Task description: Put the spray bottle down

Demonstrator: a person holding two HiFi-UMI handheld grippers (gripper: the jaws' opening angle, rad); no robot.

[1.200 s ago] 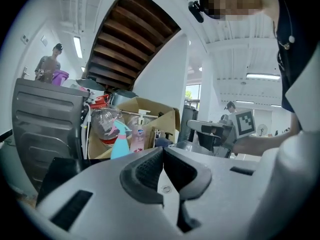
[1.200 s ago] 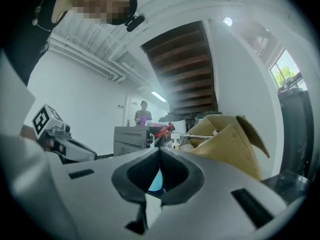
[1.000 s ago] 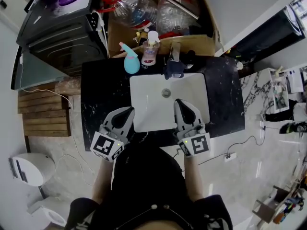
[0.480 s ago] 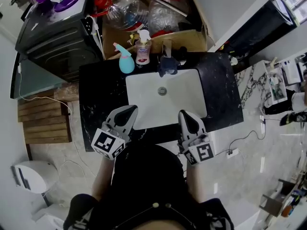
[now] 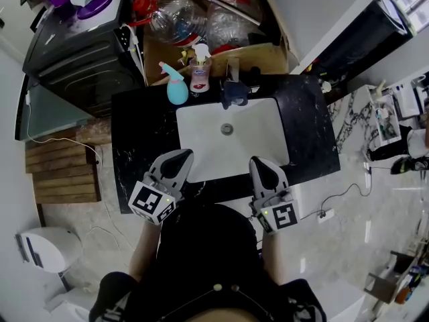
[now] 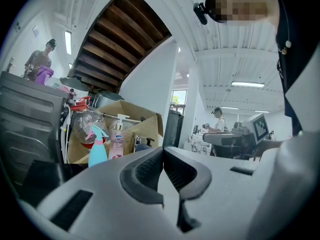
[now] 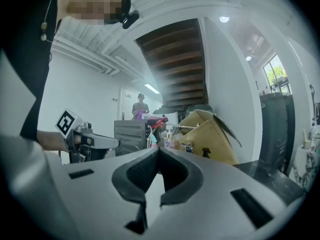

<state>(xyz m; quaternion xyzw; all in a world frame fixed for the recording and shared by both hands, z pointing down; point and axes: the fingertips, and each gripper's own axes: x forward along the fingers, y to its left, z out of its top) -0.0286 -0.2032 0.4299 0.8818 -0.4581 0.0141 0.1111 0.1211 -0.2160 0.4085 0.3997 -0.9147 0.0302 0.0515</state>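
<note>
My left gripper (image 5: 178,156) and right gripper (image 5: 259,163) are pinched together, empty. The teal plastic spray bottle (image 5: 176,87) stands upright well ahead on the glossy black counter (image 5: 141,126).

Head view looks down; both gripper views share the spray bottle (image 6: 97,148)

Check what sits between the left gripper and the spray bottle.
Nothing stands there: the head view shows only bare black counter and the sink at its left rim between the left gripper and the spray bottle.
</note>
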